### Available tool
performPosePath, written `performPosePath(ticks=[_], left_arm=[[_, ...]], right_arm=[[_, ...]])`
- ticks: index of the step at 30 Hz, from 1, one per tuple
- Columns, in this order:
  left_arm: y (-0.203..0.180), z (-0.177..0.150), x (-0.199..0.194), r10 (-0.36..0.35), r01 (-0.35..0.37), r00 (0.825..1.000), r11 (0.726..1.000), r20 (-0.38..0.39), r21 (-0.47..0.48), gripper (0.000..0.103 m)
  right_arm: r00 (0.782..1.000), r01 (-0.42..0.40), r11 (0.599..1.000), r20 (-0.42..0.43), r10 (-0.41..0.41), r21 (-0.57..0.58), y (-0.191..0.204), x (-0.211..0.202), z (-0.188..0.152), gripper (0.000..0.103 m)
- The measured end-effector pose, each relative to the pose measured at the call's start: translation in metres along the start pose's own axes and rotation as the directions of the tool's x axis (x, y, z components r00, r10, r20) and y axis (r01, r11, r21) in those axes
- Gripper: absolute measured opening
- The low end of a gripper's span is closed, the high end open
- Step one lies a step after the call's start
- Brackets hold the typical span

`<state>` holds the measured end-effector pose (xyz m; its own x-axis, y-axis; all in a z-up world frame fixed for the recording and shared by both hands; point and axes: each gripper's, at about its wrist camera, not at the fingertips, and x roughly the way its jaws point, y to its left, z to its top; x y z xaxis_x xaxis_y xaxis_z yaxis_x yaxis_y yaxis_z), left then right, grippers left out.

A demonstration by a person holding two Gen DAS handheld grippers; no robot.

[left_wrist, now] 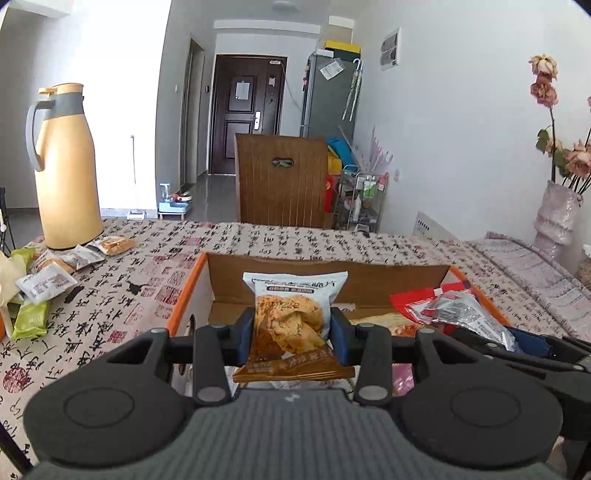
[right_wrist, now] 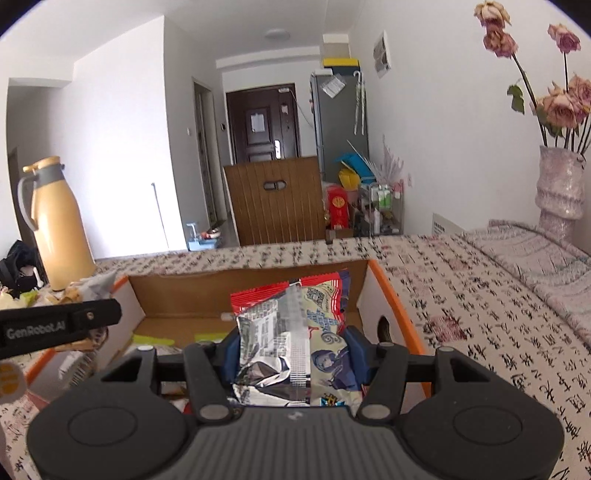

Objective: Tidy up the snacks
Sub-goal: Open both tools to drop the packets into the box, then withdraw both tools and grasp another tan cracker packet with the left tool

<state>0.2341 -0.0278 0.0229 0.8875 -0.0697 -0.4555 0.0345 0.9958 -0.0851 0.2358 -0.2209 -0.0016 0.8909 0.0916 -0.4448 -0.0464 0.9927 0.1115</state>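
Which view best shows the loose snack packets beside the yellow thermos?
The left wrist view: the loose snack packets lie spread on the tablecloth by the yellow thermos, unobstructed. In the right wrist view only a few peek out at the left edge, partly hidden behind the left gripper.

White walls (left_wrist: 443, 129) and a white ceiling with a round lamp (left_wrist: 282, 5) frame a hallway ending at a dark door (left_wrist: 243, 110). A grey fridge (left_wrist: 327, 96) stands to the door's right, with a wire rack (left_wrist: 364, 199) nearer. A wooden chair (left_wrist: 282, 181) backs against the tabletop's (left_wrist: 295, 240) far edge. Daylight floods in from the left.
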Motion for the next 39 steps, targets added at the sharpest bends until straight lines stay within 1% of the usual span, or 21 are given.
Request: performPosePath(ticks=[1,2,3,4,5,8,13,16,18,20,22,29,33,39], left_arm=[[-0.001,-0.001,0.0,0.014,-0.014,1.0,1.0,-0.005,-0.004,0.062],[0.001,-0.001,0.0,0.029,-0.029,1.0,0.999,-0.008,-0.015,0.075],[0.004,-0.002,-0.002,0.044,-0.044,0.999,0.999,0.003,-0.032,0.097],[0.004,-0.001,-0.007,0.064,-0.062,0.998,0.997,0.024,-0.044,0.103],[0.005,-0.001,-0.011,0.076,-0.074,0.996,0.996,0.045,-0.049,0.103],[0.006,0.0,-0.016,0.062,-0.059,0.996,0.997,0.059,-0.055,0.103],[0.002,-0.002,-0.016,0.06,-0.058,0.997,0.997,0.051,-0.041,0.103],[-0.001,-0.003,-0.016,0.056,-0.055,0.998,0.998,0.042,-0.034,0.103],[-0.003,-0.002,-0.019,0.062,-0.061,0.997,0.997,0.04,-0.041,0.103],[-0.007,0.002,-0.021,0.077,-0.076,0.997,0.996,0.019,-0.045,0.103],[-0.01,0.004,-0.028,0.071,-0.071,0.997,0.997,0.017,-0.037,0.103],[-0.013,0.01,-0.061,0.071,-0.071,0.996,0.997,0.049,-0.01,0.103],[-0.015,0.006,-0.08,0.066,-0.065,0.997,0.998,0.05,-0.006,0.103],[-0.015,-0.013,-0.105,0.054,-0.054,0.998,0.999,0.024,0.001,0.103]], right_arm=[[1.0,0.0,1.0,-0.009,0.0,0.004,-0.001,0.001,-0.001,0.059],[1.0,-0.003,1.0,-0.014,0.003,0.007,-0.003,0.0,-0.002,0.067],[1.0,-0.007,1.0,-0.014,0.007,0.01,-0.003,-0.002,-0.002,0.084],[1.0,-0.006,1.0,-0.007,0.006,0.011,-0.004,-0.004,-0.001,0.093],[1.0,0.001,1.0,0.01,-0.001,0.011,-0.004,-0.009,-0.001,0.103],[1.0,-0.002,1.0,0.026,0.001,0.018,-0.005,-0.016,0.002,0.103],[1.0,0.007,1.0,0.005,-0.007,0.018,-0.005,-0.016,0.002,0.103],[1.0,0.009,1.0,0.002,-0.009,-0.004,0.0,-0.019,0.002,0.103],[1.0,0.005,1.0,0.01,-0.004,-0.016,0.001,-0.024,0.003,0.103],[1.0,-0.004,1.0,0.028,0.004,-0.027,0.0,-0.029,0.006,0.103],[0.999,0.026,0.999,0.021,-0.026,-0.032,-0.002,-0.032,0.009,0.103],[0.998,0.047,0.999,0.05,-0.046,-0.013,-0.011,-0.063,0.015,0.103],[0.998,0.041,0.999,0.042,-0.041,-0.01,-0.012,-0.081,0.007,0.103],[0.999,0.032,0.999,0.008,-0.032,-0.02,-0.012,-0.109,-0.019,0.103]])
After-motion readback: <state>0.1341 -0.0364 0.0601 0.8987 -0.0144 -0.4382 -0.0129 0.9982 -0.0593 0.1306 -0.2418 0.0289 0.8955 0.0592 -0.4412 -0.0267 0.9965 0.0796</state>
